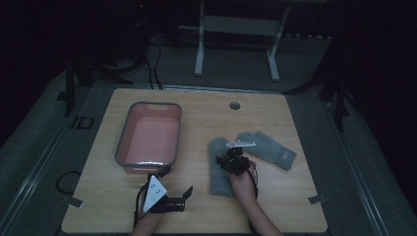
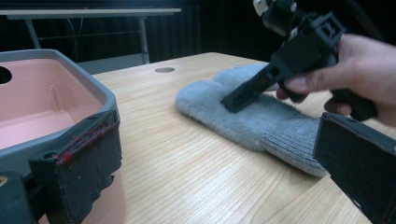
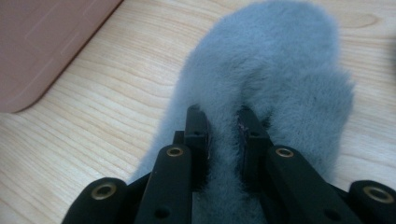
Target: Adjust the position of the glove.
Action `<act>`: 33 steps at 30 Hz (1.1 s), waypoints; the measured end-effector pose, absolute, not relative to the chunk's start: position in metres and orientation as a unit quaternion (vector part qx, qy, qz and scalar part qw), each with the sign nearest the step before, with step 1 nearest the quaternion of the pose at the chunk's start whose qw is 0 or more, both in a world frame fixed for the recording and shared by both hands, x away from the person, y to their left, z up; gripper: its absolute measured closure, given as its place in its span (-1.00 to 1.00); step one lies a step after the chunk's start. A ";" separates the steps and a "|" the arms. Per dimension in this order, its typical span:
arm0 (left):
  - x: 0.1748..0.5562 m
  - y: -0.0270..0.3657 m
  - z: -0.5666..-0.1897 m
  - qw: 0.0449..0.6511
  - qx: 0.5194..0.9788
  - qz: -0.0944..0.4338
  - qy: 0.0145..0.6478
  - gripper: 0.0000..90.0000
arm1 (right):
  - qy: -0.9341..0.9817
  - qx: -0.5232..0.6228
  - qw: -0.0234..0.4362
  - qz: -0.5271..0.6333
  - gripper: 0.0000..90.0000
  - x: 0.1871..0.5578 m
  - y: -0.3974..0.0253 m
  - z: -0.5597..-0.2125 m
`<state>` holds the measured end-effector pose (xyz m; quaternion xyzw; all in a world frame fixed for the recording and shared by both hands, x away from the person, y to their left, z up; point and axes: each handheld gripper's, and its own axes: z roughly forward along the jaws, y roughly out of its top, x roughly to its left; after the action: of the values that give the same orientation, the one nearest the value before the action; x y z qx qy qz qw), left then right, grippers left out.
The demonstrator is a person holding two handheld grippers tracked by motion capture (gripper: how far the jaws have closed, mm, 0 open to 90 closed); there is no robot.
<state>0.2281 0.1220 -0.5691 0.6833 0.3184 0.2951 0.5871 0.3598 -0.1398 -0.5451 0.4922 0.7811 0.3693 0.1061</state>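
Two fluffy grey mittens lie on the wooden table. The near mitten (image 1: 219, 172) (image 2: 243, 123) (image 3: 275, 60) points away from me, and the second mitten (image 1: 268, 147) lies slanted just right of it. My right gripper (image 1: 227, 159) (image 3: 224, 128) presses down on the near mitten, shut on a pinched ridge of its fur; the left gripper view also catches this gripper (image 2: 233, 100) on the mitten, held by a hand. My left gripper (image 1: 176, 182) (image 2: 219, 163) hovers open near the front edge, beside the pink tub (image 1: 124, 132) (image 2: 88, 79) (image 3: 46, 42), with nothing between its jaws.
The pink tub with its grey rim stands left of centre and looks empty. A round cable hole (image 1: 234, 105) sits near the table's far edge. White table legs (image 1: 199, 49) stand on the dark floor beyond. Bare wood lies between tub and mittens.
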 end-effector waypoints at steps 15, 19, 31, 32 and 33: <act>0.228 0.122 -0.569 0.588 0.684 0.293 0.317 -0.97 | 0.789 0.449 0.108 0.405 -0.18 0.359 -0.148 -0.534; 0.228 0.122 -0.569 0.589 0.684 0.292 0.316 -0.97 | 0.791 0.420 0.118 0.429 -0.41 0.366 -0.164 -0.509; 0.228 0.122 -0.569 0.590 0.683 0.291 0.318 -0.97 | 0.819 0.363 0.193 0.399 -0.05 0.396 -0.247 -0.482; 0.228 0.122 -0.569 0.590 0.683 0.290 0.318 -0.97 | 0.822 0.361 0.188 0.399 -0.07 0.399 -0.254 -0.482; 0.228 0.122 -0.569 0.590 0.683 0.290 0.318 -0.97 | 0.825 0.359 0.194 0.391 -0.04 0.401 -0.261 -0.483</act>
<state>0.2283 0.1220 -0.5691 0.6832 0.3184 0.2903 0.5896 0.4011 -0.2606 -0.4831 0.3593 0.8247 0.3914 0.1937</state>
